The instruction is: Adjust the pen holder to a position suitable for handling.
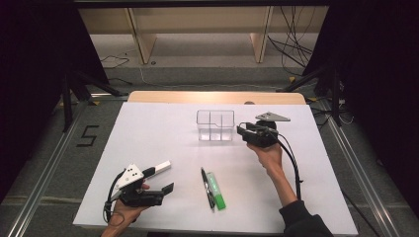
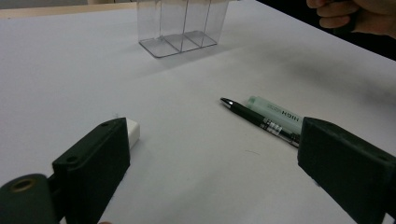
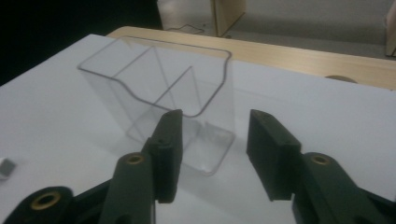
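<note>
- Clear plastic organizer (image 1: 215, 125) stands upright on the white table (image 1: 148, 138), toward the far edge, middle-right, its compartments divided by thin walls.
- Right gripper (image 1: 240, 130) hangs just right of that organizer, jaws apart with nothing between them; in the right gripper view (image 3: 213, 151) the box's near corner sits just beyond the jaw tips, not touching.
- Left gripper (image 1: 170, 178) rests near the front-left corner, jaws spread wide, nothing gripped.
- Green highlighter (image 1: 216, 190) lies near the front edge, middle, touching the black pen (image 1: 207, 188) along its left side.
- White eraser (image 2: 133, 131) lies small beside the left gripper's jaw.
</note>
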`<state>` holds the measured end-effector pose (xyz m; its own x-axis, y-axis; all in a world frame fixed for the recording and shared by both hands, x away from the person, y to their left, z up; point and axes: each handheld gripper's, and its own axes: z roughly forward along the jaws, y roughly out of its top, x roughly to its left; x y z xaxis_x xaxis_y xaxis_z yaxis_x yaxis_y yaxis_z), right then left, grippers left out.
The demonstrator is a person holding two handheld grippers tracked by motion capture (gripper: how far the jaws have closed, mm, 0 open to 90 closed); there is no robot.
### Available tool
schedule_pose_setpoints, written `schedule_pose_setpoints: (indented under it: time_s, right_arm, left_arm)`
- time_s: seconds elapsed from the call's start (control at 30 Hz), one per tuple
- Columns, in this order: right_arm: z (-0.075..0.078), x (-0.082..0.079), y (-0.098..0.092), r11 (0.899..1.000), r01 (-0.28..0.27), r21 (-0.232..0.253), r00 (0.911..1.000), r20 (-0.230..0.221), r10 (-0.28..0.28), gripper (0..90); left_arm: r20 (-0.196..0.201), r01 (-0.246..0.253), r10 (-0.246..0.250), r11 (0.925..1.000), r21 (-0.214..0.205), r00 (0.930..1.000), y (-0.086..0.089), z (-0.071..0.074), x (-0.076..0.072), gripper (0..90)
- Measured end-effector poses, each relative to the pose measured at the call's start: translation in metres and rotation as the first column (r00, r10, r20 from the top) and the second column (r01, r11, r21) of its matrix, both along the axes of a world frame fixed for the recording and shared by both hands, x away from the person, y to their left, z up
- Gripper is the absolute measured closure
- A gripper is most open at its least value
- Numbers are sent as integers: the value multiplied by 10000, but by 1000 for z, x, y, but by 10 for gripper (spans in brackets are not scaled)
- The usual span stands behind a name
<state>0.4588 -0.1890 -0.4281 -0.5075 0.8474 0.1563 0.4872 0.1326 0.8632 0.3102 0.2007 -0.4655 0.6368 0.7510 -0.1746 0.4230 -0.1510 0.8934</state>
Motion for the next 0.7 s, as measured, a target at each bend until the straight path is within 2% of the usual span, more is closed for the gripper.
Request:
schedule_pose_setpoints:
  time_s: [0.07,0.1,0.13,0.23,0.3,0.43,0.57,0.7]
  right_arm:
    - [3,-10,2,9997,-144,203,9999,-60,145,483]
    - [3,-10,2,9997,-144,203,9999,-60,145,483]
    - [5,-21,4,9994,-278,223,9996,-63,280,435]
    - [6,-36,9,9987,-352,369,9991,-223,361,365]
    - [5,-43,13,9970,-606,473,9967,-514,630,318]
    - [4,-55,21,9946,-965,375,9923,-748,991,286]
    - [7,-62,30,9922,-1196,339,9899,-729,1218,271]
    - [7,-69,39,9888,-1493,-28,9862,-727,1487,260]
  left_arm:
    - [20,0,0,10000,20,10000,0,0,0,91]
    - [20,0,0,10000,20,10000,0,0,0,91]
    - [1,-15,15,10000,24,10000,1,0,0,91]
    - [4,-29,29,10000,29,10000,0,0,0,91]
    - [35,-13,13,10000,46,10000,0,0,0,91]
    - [58,11,-11,10000,48,10000,0,1,-1,90]
    - [75,4,-4,10000,34,10000,0,1,-1,90]
    - [53,-26,26,10000,-4,10000,1,1,-1,91]
